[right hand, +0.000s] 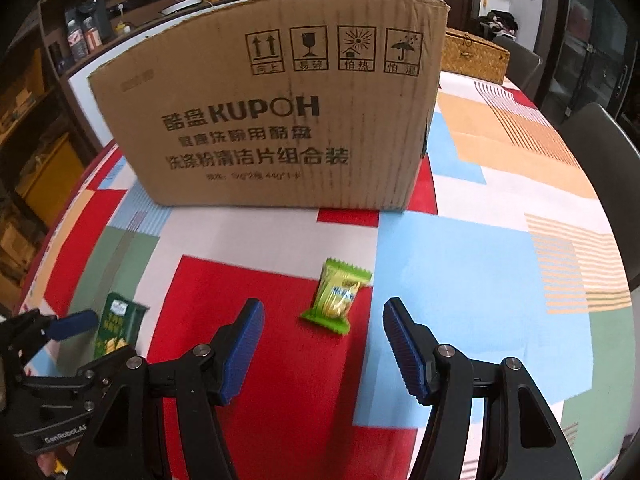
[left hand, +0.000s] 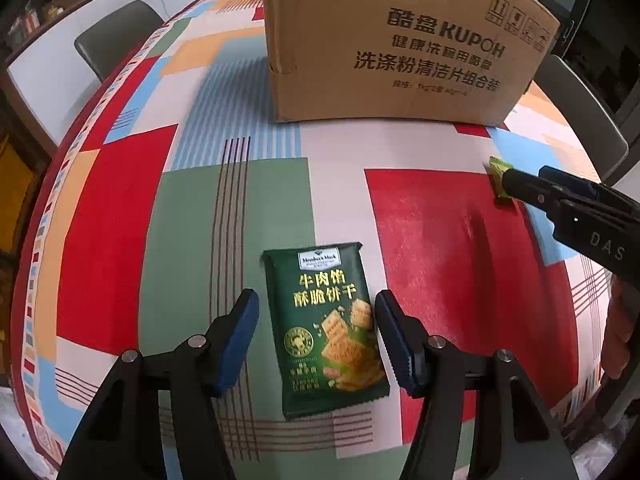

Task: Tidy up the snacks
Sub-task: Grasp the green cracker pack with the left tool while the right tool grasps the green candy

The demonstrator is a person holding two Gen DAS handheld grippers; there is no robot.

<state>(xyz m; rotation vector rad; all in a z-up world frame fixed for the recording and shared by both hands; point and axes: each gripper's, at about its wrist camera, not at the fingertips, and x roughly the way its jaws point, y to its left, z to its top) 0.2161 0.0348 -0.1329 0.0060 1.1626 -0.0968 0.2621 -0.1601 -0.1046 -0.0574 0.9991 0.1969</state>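
Observation:
A dark green cracker packet (left hand: 326,332) lies flat on the patterned tablecloth. My left gripper (left hand: 316,300) stands open astride it, one blue pad on each side; the right pad is at the packet's edge, the left pad is apart from it. A small light green wrapped candy (right hand: 336,296) lies on the red patch, just ahead of my right gripper (right hand: 324,307), which is open with nothing gripped. In the left wrist view one finger (left hand: 524,186) of the right gripper reaches the candy (left hand: 500,172). The packet (right hand: 116,328) also shows at the lower left of the right wrist view.
A tall brown cardboard box (right hand: 280,120) stands on the table behind both snacks, its inside hidden. A wicker basket (right hand: 476,56) sits behind it to the right. Dark chairs (left hand: 116,36) (right hand: 608,160) stand around the table. A hand (left hand: 620,332) shows at the right edge.

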